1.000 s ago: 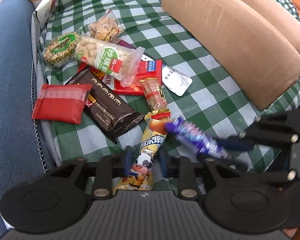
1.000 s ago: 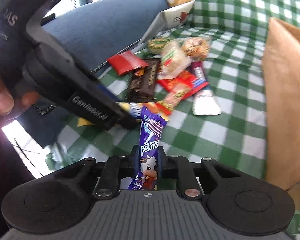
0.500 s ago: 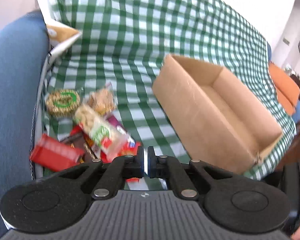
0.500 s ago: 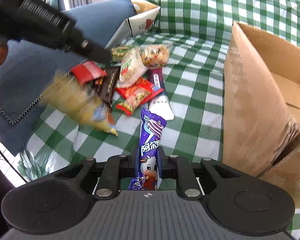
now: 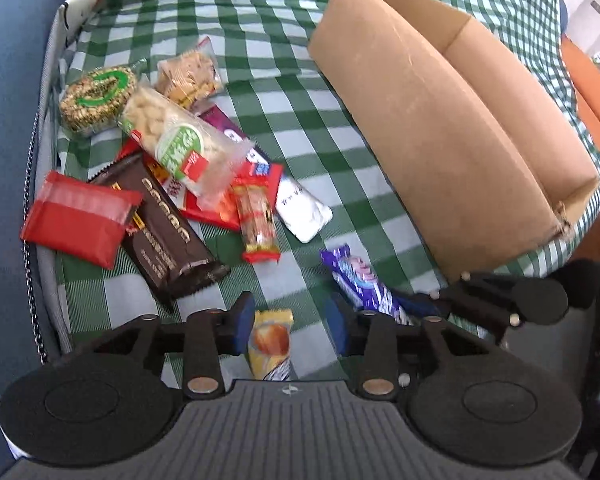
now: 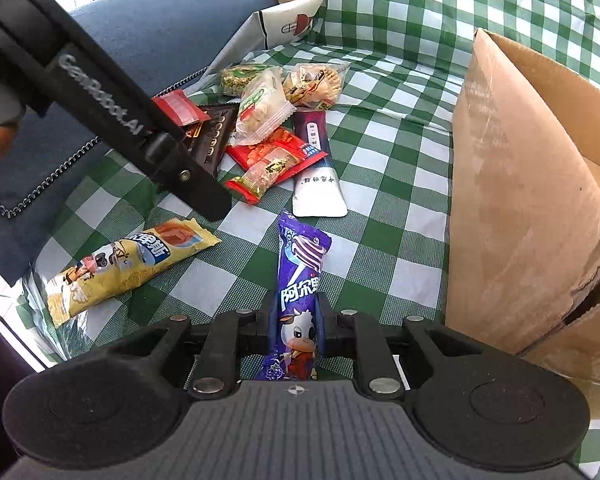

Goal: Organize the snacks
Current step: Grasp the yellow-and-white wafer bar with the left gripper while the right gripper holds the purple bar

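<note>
My right gripper (image 6: 294,320) is shut on a purple snack stick (image 6: 300,276) with a cow on it; the stick also shows in the left wrist view (image 5: 360,280). My left gripper (image 5: 290,318) is open, and a yellow snack stick (image 5: 270,340) lies on the green checked cloth between its fingers; from the right wrist view the yellow stick (image 6: 128,258) lies flat and free. A pile of snacks sits beyond: a brown bar (image 5: 168,232), a red pack (image 5: 76,218), a peanut bag (image 5: 180,144), a white pouch (image 5: 304,210).
An open cardboard box (image 5: 440,128) stands on the right, close to my right gripper. A blue cushion (image 6: 140,40) lies along the left. The green checked cloth (image 5: 284,40) covers the surface.
My left gripper rose with the yellow stick shut in it, then came back down and opened; the stick now lies on the cloth. My right gripper keeps hold of the purple stick.
</note>
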`<state>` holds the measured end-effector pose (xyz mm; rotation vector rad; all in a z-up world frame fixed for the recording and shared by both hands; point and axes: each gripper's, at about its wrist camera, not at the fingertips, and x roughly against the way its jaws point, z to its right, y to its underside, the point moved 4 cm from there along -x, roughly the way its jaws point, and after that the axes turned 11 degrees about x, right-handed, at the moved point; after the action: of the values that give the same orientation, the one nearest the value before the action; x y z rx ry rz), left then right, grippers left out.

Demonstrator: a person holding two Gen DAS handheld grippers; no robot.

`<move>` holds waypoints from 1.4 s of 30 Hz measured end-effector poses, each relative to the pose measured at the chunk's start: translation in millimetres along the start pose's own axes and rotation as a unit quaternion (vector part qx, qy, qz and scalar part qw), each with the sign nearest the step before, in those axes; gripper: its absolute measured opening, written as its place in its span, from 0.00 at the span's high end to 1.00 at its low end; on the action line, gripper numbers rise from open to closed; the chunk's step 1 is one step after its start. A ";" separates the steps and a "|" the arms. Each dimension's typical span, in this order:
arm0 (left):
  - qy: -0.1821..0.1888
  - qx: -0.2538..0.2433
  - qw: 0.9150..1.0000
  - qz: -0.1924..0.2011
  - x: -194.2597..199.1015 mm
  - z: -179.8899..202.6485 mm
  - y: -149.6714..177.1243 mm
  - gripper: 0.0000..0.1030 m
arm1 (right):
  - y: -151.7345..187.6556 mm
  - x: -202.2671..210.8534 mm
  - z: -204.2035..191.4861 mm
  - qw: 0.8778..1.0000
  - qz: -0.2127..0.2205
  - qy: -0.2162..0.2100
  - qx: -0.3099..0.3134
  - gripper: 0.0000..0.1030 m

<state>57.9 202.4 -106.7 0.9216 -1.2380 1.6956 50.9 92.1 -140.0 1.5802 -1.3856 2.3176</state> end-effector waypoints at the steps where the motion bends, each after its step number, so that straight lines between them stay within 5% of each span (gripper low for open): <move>1: -0.008 -0.008 1.000 -0.005 -0.3 1.1 0.5 0.57 | 0.3 -0.3 0.0 1.000 0.000 -0.001 0.001 0.81; 4: -0.022 -0.028 0.999 -0.013 1.4 -2.6 9.6 0.58 | 0.5 -0.2 1.5 1.000 0.000 -0.004 -0.002 0.81; 7: -0.008 -0.022 1.000 -0.007 8.8 -8.7 10.7 0.84 | -0.2 0.2 1.5 1.000 -0.001 -0.004 -0.005 0.81; 11: 0.008 -0.021 1.000 -0.003 19.1 -7.4 12.3 0.95 | 0.0 0.1 1.6 1.000 0.001 -0.004 -0.003 0.81; 15: -0.030 -0.027 0.999 -0.024 13.2 -10.7 16.8 0.95 | 0.0 -0.3 2.2 1.000 0.001 -0.006 -0.005 0.81; 25: -0.042 -0.061 0.995 -0.072 -11.4 -3.1 26.8 0.94 | 0.1 -0.6 2.9 1.000 0.001 -0.006 -0.004 0.81; 31: -0.035 -0.056 0.995 -0.071 -11.9 1.1 26.9 0.80 | -0.3 -1.3 1.1 1.000 0.000 -0.006 -0.002 0.81; 33: -0.036 -0.065 0.994 -0.075 -13.7 5.1 28.6 0.68 | -0.3 -1.5 0.9 1.000 0.000 -0.006 -0.001 0.80; 42: -0.066 -0.099 0.988 -0.098 -34.6 14.9 32.7 0.67 | 0.0 -1.4 1.3 1.000 0.002 -0.007 0.002 0.80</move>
<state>42.8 175.6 -146.0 1.0109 -1.3302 1.3499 52.5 91.9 -141.0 1.5989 -1.3901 2.3165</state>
